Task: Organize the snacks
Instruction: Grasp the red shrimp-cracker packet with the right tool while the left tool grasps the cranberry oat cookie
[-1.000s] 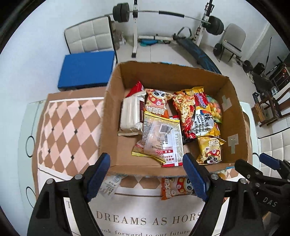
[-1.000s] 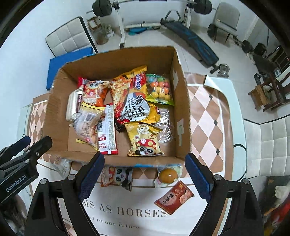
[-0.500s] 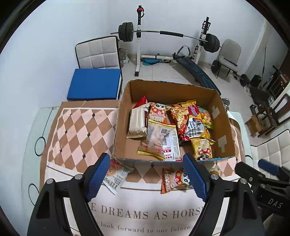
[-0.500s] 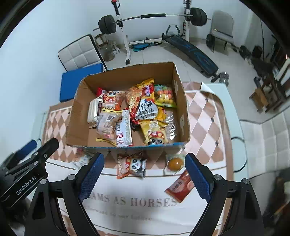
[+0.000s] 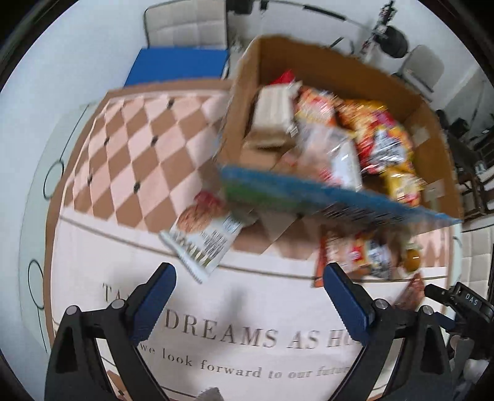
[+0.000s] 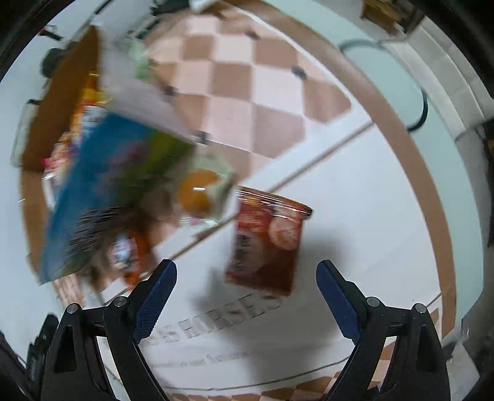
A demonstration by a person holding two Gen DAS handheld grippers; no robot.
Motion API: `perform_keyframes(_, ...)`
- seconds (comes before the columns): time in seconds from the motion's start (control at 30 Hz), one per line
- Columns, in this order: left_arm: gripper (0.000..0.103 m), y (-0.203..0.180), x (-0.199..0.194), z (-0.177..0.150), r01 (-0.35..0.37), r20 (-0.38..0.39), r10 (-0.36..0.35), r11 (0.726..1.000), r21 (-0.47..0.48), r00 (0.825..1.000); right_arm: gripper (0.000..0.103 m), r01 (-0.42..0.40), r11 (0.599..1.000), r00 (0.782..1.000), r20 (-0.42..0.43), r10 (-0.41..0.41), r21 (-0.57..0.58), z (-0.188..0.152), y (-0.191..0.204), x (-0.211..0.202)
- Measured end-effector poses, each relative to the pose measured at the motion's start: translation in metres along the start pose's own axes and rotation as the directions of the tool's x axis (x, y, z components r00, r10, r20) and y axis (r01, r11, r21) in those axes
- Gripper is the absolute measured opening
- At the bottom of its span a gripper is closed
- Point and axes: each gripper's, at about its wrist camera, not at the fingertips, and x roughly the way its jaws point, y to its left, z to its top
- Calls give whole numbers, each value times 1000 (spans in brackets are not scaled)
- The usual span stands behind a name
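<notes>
A cardboard box (image 5: 240, 101) holds several snack packets (image 5: 355, 135) on a checkered tablecloth. Loose in front of it lie a white cookie packet (image 5: 203, 234), an orange panda packet (image 5: 358, 256) and a packet with an orange ball (image 5: 412, 257). My left gripper (image 5: 250, 296) is open and empty, just short of the cookie packet. In the right wrist view a dark red packet (image 6: 268, 240) lies just beyond my open, empty right gripper (image 6: 245, 293). The ball packet (image 6: 200, 192) and the box (image 6: 114, 182) sit blurred at left.
The tablecloth (image 5: 240, 336) carries printed words near the front edge. The table edge (image 6: 447, 160) curves past on the right. A blue mat (image 5: 176, 66), a padded chair (image 5: 185, 27) and weight equipment (image 5: 392, 34) stand behind the table. The right gripper's body (image 5: 463, 305) shows at lower right.
Both grippers have dropped low toward the table in front of the box. The left has swung toward the cookie packet, the right has turned toward the dark red packet. Both stay open.
</notes>
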Motion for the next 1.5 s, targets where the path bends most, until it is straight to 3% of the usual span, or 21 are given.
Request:
perform_keyframes(0.23,98,28,32,-13,-51,-70,45,995,-85,997,94,149,988,988,-37,-150,-30,7,5,49)
perform_keyframes(0.33,98,40,37,-17,-68,-84,60,992,-105,995,82,193,977,981,7,-193,-90,-1,19,51)
perform_keyframes(0.4,98,50,39,-19,-86,-89,76,990,-114,993,64,231,963,973,39,-228,-139,-9,28,51)
perform_keyframes(0.67,98,69,55,-3,-83,-140,72,994,-75,987,62,132,940,988,-29,-149,-315,-47,59,62)
perform_keyframes(0.83,98,52,68,21,-74,-133,87,992,99,987,62,88,921,988,-81,-128,-381,-63,78,71)
perform_keyframes(0.97,98,35,89,32,-72,-162,114,968,241,980,62,86,906,986,-93,-137,-415,-70,86,75)
perform_keyframes(1.13,98,20,118,38,-53,-207,129,939,340,970,62,91,893,984,-98,-149,-441,-77,100,77)
perform_keyframes(1.23,95,15,121,38,-20,-194,91,941,339,977,62,90,888,984,-100,-151,-451,-81,105,77)
perform_keyframes(1.33,77,12,118,34,-28,-183,90,948,318,979,62,87,888,983,-108,-151,-452,-85,115,80)
perform_keyframes(1.37,72,11,116,31,-35,-173,93,950,312,980,62,85,887,983,-110,-150,-453,-72,106,77)
perform_keyframes(1.5,70,11,112,11,-57,-182,111,960,275,977,62,89,883,981,-111,-158,-462,-70,98,81)
